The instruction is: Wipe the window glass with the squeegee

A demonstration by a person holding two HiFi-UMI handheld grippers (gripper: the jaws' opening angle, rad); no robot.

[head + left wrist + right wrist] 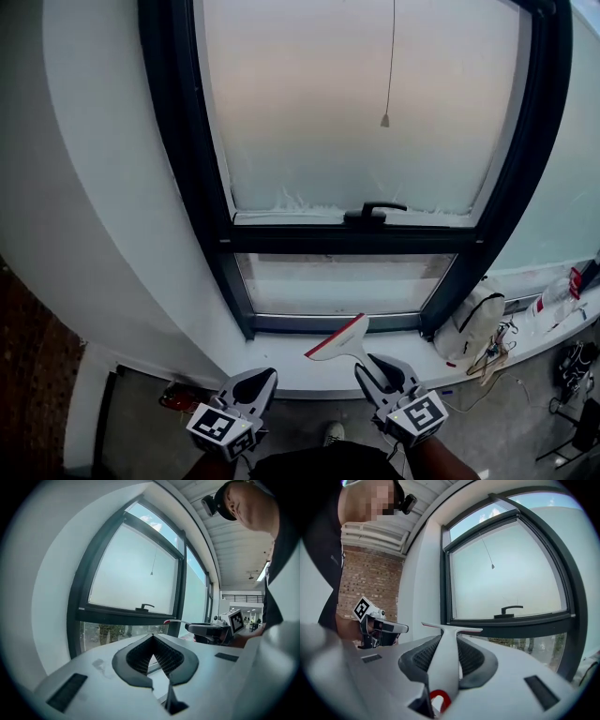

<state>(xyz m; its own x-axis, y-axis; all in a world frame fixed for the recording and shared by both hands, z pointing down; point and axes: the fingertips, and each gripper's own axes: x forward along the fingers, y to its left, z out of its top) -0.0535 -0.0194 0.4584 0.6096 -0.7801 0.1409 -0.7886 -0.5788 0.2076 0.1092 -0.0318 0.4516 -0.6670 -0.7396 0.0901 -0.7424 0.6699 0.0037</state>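
Right gripper (368,364) clamped on white squeegee (345,348), red-edged blade (334,335)

No words, numbers or brand names can be read in any view. The only signs are black-and-white square markers on the cube (221,428) of the left tool (263,377) and the cube (424,412) of the right tool (367,366), patterns rather than letters.

White squeegee (339,342) with red edge

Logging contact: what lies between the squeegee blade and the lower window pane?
Nothing: in the head view only bare sill and dark frame separate the squeegee from the lower pane.
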